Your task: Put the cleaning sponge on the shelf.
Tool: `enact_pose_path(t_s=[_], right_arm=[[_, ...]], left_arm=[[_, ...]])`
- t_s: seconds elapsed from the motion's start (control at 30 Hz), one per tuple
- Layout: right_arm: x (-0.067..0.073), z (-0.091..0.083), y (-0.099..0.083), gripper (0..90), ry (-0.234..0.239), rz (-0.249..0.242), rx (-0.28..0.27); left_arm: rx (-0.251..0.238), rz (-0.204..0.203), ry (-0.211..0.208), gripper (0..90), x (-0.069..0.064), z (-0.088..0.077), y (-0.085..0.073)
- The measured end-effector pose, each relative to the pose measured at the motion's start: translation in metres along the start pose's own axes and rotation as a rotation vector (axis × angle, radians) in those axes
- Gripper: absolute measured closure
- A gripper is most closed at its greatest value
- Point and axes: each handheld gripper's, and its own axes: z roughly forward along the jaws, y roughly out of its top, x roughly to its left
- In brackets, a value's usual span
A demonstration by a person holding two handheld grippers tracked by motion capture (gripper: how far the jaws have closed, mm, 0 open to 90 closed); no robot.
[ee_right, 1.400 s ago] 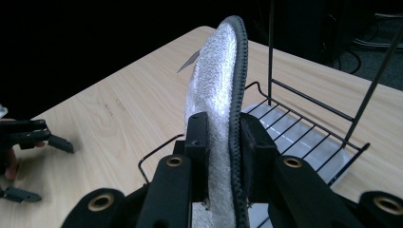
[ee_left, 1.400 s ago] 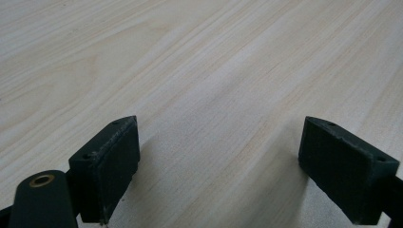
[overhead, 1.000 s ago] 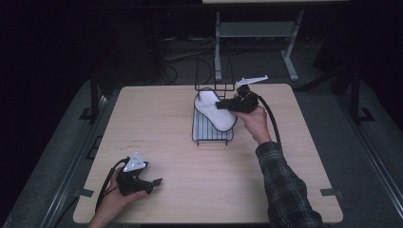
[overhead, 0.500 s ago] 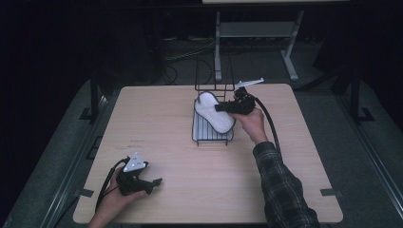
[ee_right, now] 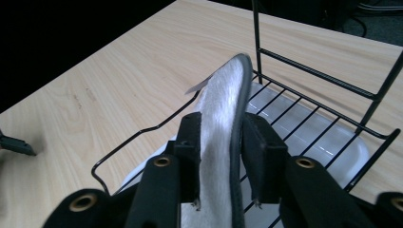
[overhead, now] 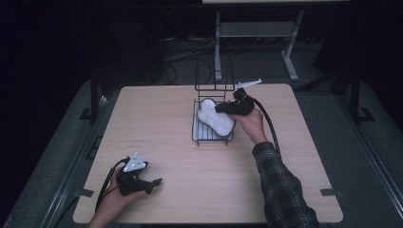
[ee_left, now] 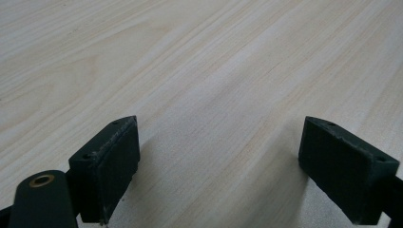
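Dark room all around, with a pale wood tabletop (overhead: pixel 180 142) lit up in the middle and a metal stand behind it. Near the far edge sits a black wire rack (overhead: pixel 209 135) with what looks like a white tray under it.

So the job looks like getting a white fuzzy insole (overhead: pixel 215 116) (some flat fleecy pad with a dark rim, anyway) into that rack. The right gripper (overhead: pixel 223 108) has it between its jaws, standing on edge over the rack's wires. In the right gripper view the insole (ee_right: pixel 223 109) sits between the pads, and the jaws have just been opening. The left pad seems to be touching it, but there's a sliver of gap at the other one, so I'd say the grip is letting go rather than clamped.

The left gripper (overhead: pixel 154 182) rests at the near left, jaws wide apart with nothing but bare wood between them.

My read: placement is basically done. What's left is to finish the release and back the hand out without dragging the insole along.
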Motion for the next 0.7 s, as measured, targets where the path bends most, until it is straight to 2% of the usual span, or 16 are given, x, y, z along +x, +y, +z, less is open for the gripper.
enact_pose_path(t_s=[0.27,0.43,0.57,0.7], right_arm=[[-0.003,0.001,-0.001,65.7,-0.009,-0.007,0.011],[-0.004,-0.005,-0.005,65.8,-0.022,-0.003,0.006],[-0.007,-0.012,-0.01,75.1,-0.029,-0.009,0.018],[-0.008,-0.021,-0.016,87.8,-0.064,-0.027,0.025]], left_arm=[[-0.001,0.0,0.0,12.9,0.0,0.0,0.0],[-0.001,0.0,0.0,12.9,0.0,0.0,0.0],[-0.001,0.0,0.0,12.9,0.0,0.0,0.0],[0.001,0.002,0.001,12.9,0.0,0.0,0.0]])
